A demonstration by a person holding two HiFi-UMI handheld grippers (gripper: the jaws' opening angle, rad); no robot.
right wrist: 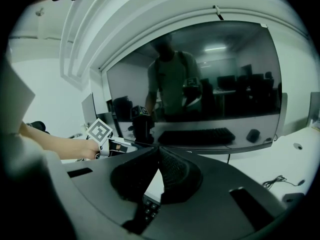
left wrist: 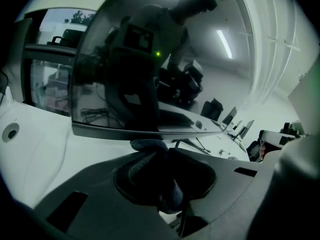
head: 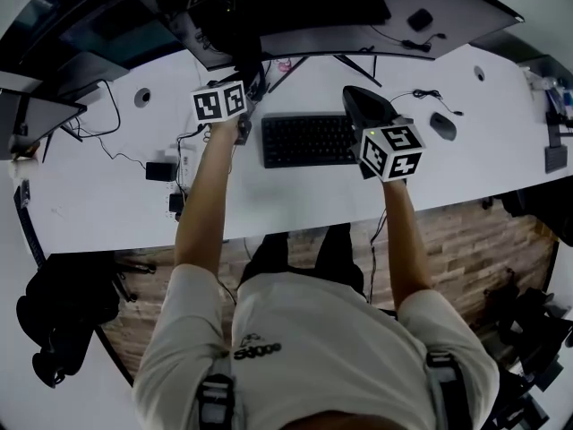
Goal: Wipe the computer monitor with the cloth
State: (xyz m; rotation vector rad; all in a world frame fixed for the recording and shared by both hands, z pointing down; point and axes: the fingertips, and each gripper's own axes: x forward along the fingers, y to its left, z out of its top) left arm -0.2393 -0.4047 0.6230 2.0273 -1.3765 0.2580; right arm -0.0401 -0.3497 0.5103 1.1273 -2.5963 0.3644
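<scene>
The wide curved monitor (head: 358, 25) stands at the back of the white desk (head: 98, 204), its dark screen (right wrist: 200, 74) reflecting the person. My left gripper (left wrist: 161, 151) is shut on a dark blue cloth (left wrist: 148, 145), bunched between the jaws. It sits just below the monitor's lower edge (left wrist: 130, 131), near the screen's left part. Its marker cube (head: 219, 102) shows in the head view. My right gripper (right wrist: 159, 151) hovers over the keyboard (head: 309, 139), facing the screen from further back. Its jaws meet at the tips with nothing between them.
A mouse (head: 442, 125) lies right of the keyboard. Cables and a black adaptor (head: 161, 170) lie on the desk's left part, beside a cable hole (head: 142, 97). Another monitor (head: 36, 115) stands at far left. A dark chair (head: 63, 312) sits on the floor at left.
</scene>
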